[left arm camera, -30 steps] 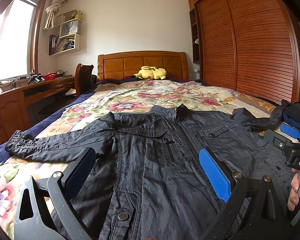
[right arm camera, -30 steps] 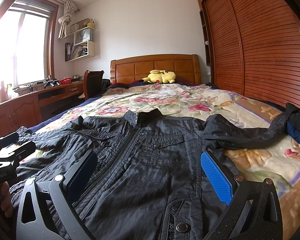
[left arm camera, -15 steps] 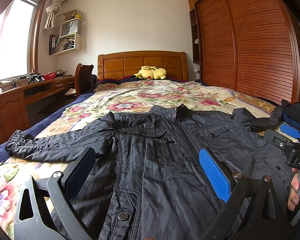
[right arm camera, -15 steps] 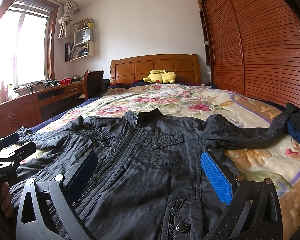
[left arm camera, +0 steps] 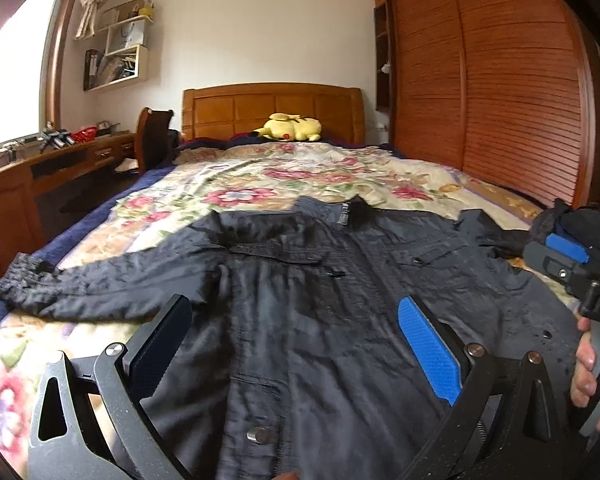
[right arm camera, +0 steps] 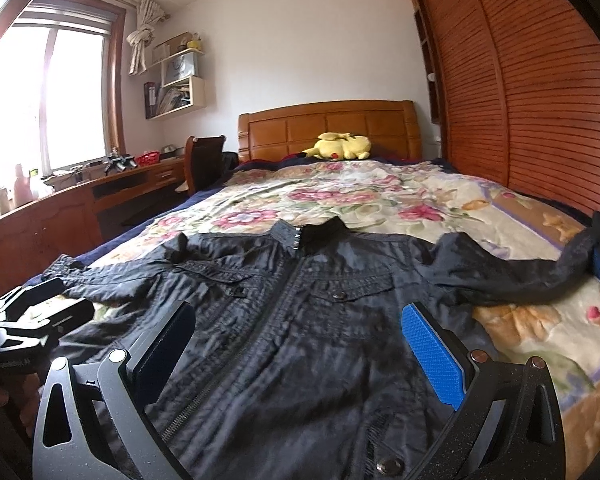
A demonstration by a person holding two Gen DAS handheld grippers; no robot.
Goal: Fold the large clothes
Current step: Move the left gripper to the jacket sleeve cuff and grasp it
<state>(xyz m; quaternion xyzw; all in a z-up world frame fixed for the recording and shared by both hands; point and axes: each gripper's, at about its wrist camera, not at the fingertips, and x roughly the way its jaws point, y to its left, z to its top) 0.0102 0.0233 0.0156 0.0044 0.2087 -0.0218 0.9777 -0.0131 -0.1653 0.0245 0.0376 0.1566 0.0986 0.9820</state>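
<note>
Fingers (left arm camera: 428,354) of both our grippers are spread wide, holding nothing, above a dark jacket (left arm camera: 320,304) lying flat on the flowered bed (left arm camera: 260,176). A yellow plush toy (right arm camera: 342,146) sits by the headboard (right arm camera: 328,128); a wooden wardrobe (right arm camera: 540,100) stands on the right.

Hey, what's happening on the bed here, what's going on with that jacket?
A person holds a two-finger gripper in each hand over a dark jacket spread front-up on the floral bedspread, sleeves out to both sides. The left gripper and right gripper are both open and grip nothing. No fold is made yet.
</note>
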